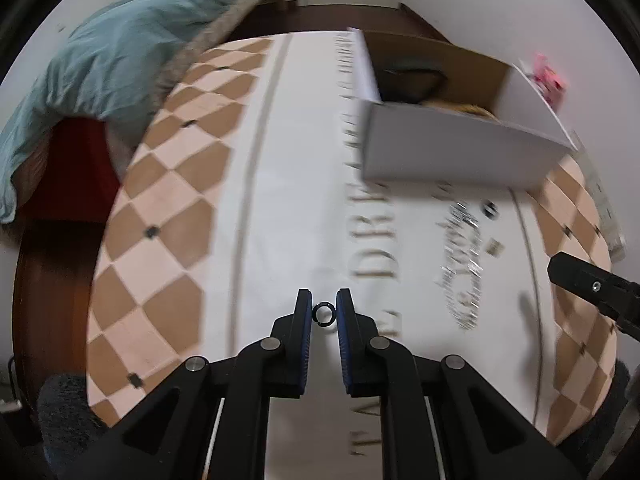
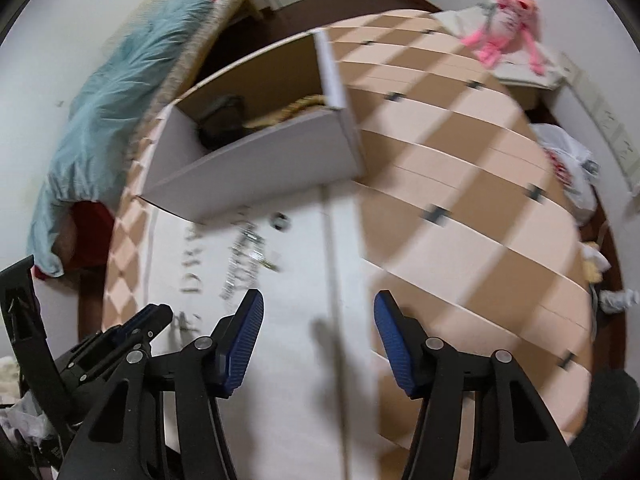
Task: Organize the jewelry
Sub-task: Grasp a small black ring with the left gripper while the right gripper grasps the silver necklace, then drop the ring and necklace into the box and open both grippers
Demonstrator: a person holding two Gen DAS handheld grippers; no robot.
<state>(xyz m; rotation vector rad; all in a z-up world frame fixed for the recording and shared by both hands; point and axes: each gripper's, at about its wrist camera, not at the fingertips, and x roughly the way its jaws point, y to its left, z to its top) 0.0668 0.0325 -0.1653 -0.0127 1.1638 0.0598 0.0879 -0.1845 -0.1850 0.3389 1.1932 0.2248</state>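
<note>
My left gripper (image 1: 323, 314) is shut on a small dark ring (image 1: 323, 314), held between its blue pads above the white cloth. A silver chain (image 1: 464, 264) lies on the cloth to the right, with a small dark bead (image 1: 490, 210) and a small pale piece (image 1: 496, 248) near it. An open white cardboard box (image 1: 452, 148) stands behind them, with dark and golden items inside. My right gripper (image 2: 318, 338) is open and empty above the cloth; the chain (image 2: 244, 256) and the box (image 2: 256, 160) lie ahead to its left. The left gripper (image 2: 148, 320) shows at lower left.
The table has a checkered tan cloth (image 2: 460, 208). A teal blanket (image 1: 112, 56) lies on a bed at the left. A pink plush toy (image 2: 508, 20) sits at the far right. A plastic bag (image 2: 568, 164) lies past the table's right edge.
</note>
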